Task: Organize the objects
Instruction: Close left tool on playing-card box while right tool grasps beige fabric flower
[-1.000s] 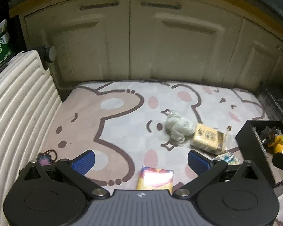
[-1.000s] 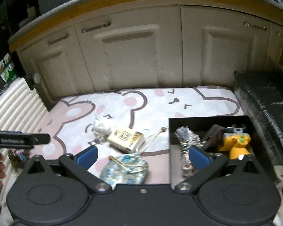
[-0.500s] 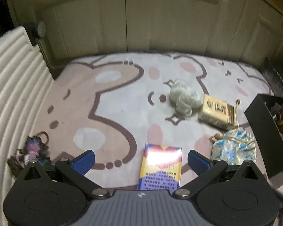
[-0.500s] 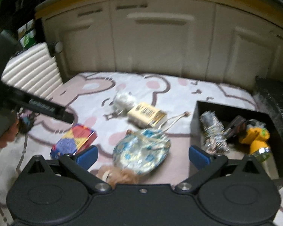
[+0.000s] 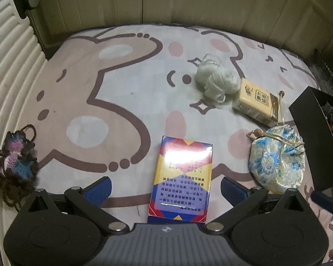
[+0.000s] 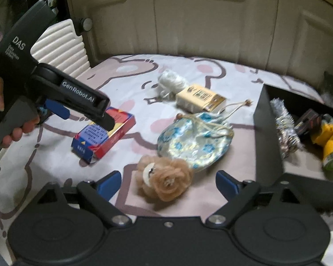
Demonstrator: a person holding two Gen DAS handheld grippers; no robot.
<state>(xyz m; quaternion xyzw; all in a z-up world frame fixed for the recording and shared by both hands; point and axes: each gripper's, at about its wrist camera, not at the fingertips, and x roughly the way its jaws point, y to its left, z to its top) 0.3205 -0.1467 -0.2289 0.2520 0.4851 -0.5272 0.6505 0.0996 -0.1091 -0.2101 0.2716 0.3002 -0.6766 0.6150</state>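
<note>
The likeliest slip here is a crowded grab: the tan plush flower [image 6: 166, 180] lies touching the near edge of the blue floral pouch [image 6: 195, 139], so the right gripper [image 6: 168, 182], closing on one, could pinch the other's fabric or snag the pouch's drawstring and drag both toward the black bin [image 6: 268, 137] at the right; the plush is soft and may squash out of the pads. The left gripper [image 5: 165, 189] risks clipping only a corner of the glossy card box [image 5: 182, 177] – its wrap looks slick.

The right gripper's jaws have just been closing yet stand wide, the plush flower between them untouched, so far as the blurred view lets me judge; it holds nothing. The left gripper is spread just as wide, either side of the card box's near end, clear of it – empty too. The yarn ball [image 5: 214, 79] and tan packet [image 5: 256, 104] wait farther back.
</note>
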